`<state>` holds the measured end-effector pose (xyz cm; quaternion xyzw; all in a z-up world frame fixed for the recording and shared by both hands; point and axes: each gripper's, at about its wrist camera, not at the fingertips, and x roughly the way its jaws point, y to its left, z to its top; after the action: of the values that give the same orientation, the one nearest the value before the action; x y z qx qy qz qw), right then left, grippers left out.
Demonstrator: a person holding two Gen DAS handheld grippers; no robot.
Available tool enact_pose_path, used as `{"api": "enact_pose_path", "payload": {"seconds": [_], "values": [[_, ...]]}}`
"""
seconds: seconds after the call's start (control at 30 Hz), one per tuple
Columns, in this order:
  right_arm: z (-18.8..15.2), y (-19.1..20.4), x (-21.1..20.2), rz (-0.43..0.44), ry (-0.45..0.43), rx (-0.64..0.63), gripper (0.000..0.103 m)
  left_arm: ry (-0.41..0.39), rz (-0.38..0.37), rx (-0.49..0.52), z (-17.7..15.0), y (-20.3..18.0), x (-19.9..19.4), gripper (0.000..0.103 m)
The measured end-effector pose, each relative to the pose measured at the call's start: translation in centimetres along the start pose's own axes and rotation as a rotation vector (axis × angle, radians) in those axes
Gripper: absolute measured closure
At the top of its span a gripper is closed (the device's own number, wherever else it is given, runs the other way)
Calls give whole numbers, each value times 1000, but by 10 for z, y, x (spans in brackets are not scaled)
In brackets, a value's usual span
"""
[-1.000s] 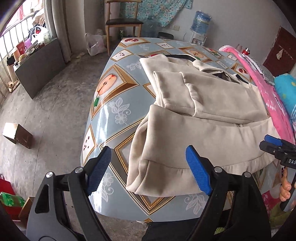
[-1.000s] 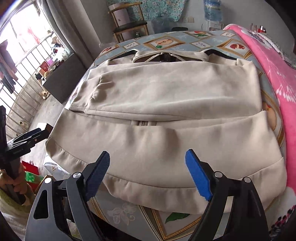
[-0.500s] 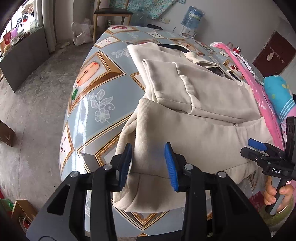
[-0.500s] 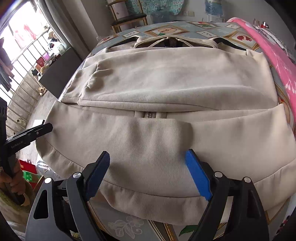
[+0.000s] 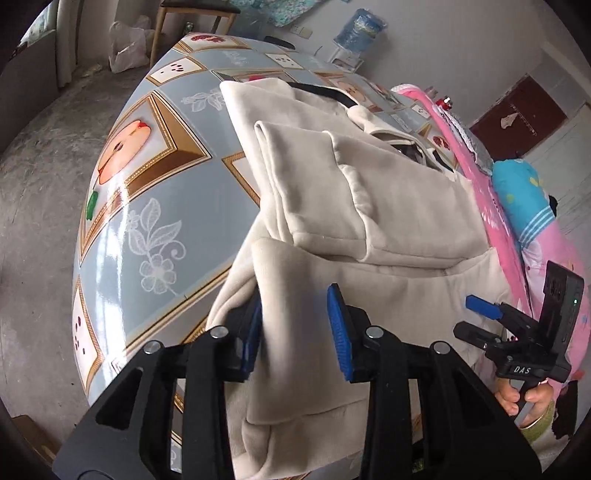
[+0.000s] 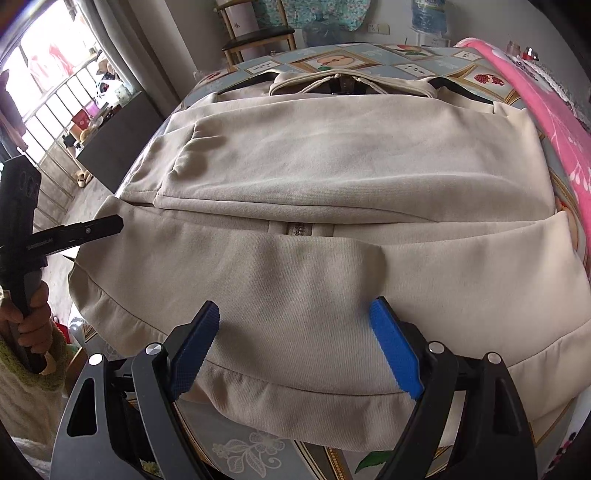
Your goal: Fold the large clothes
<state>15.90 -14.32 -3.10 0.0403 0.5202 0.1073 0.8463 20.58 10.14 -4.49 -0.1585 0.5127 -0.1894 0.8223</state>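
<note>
A large beige zip jacket lies spread on the patterned table, sleeves folded across its chest. My left gripper is at the jacket's near left corner, its jaws closing with a bunched fold of the hem pressed between the blue pads. In the right wrist view the jacket fills the table. My right gripper hovers open over the bottom hem, with cloth below it but nothing between its fingers. The left gripper shows at the left edge, and the right gripper at the right of the left view.
A pink blanket and a blue pillow border the table's right side. A wooden chair and a water bottle stand behind the table. Bare concrete floor lies to the left. A person's hand grips the left handle.
My left gripper came forward and down onto the jacket's near left corner, and its jaws narrowed around a fold of hem. The right gripper sank slightly, then held still, open.
</note>
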Motion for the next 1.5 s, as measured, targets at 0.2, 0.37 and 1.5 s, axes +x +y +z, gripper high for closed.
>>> {"api": "enact_pose_path", "payload": {"seconds": [0.2,0.37,1.5], "values": [[0,0,1,-1,-2,-7,21,-14,71,64,-2,-14,0,81],[-1,-9,-7,5,-9,13,21,-12,264,211,-10,-42,2,90],[18,-180,-47,-132,-80,373,30,-12,528,312,-20,-73,15,91]]}}
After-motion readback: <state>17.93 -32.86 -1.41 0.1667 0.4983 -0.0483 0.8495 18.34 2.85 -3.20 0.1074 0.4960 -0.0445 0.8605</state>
